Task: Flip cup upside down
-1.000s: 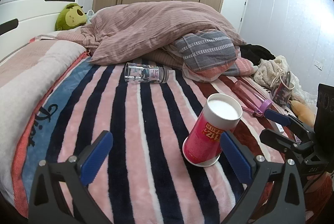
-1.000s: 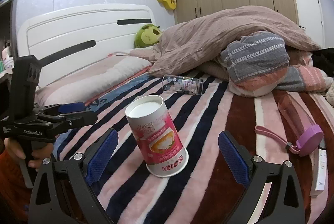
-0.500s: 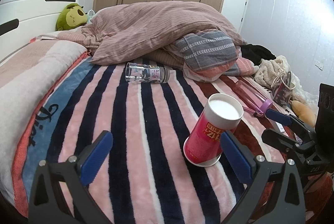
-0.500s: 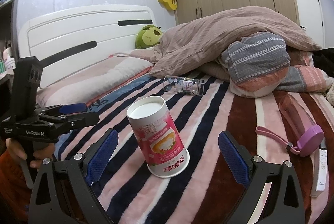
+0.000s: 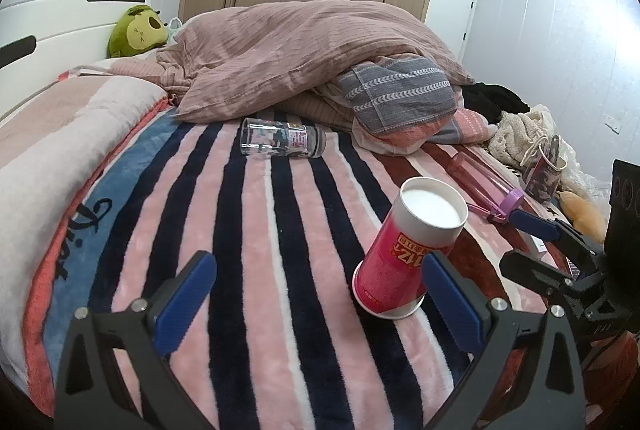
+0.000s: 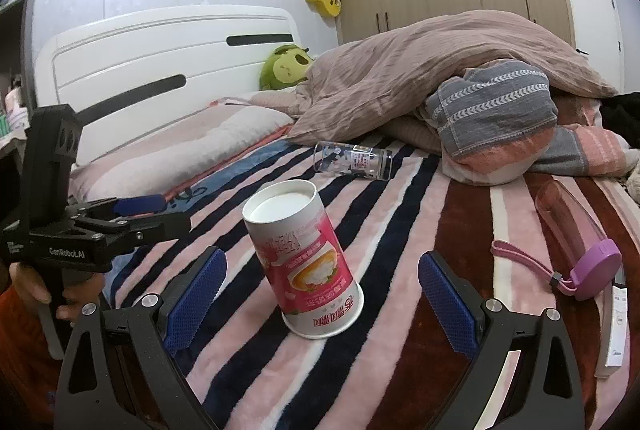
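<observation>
A red and white paper cup (image 5: pixel 408 250) stands upside down on the striped blanket, white base up, leaning a little. It also shows in the right wrist view (image 6: pixel 306 262). My left gripper (image 5: pixel 316 298) is open and empty, with the cup just inside its right finger (image 5: pixel 448 302). My right gripper (image 6: pixel 322 306) is open and empty, with the cup standing between its blue pads, apart from both. The left gripper also shows at the left of the right wrist view (image 6: pixel 136 213).
A clear glass (image 5: pixel 280 141) lies on its side further up the bed (image 6: pixel 352 159). A pink bottle with a purple cap (image 6: pixel 576 234) lies to the right, beside a white remote (image 6: pixel 614 330). A heaped duvet and pillows (image 5: pixel 304 53) lie behind.
Both grippers have drifted very slightly; the cup stays upside down in the same spot. Nothing was gripped or let go.
</observation>
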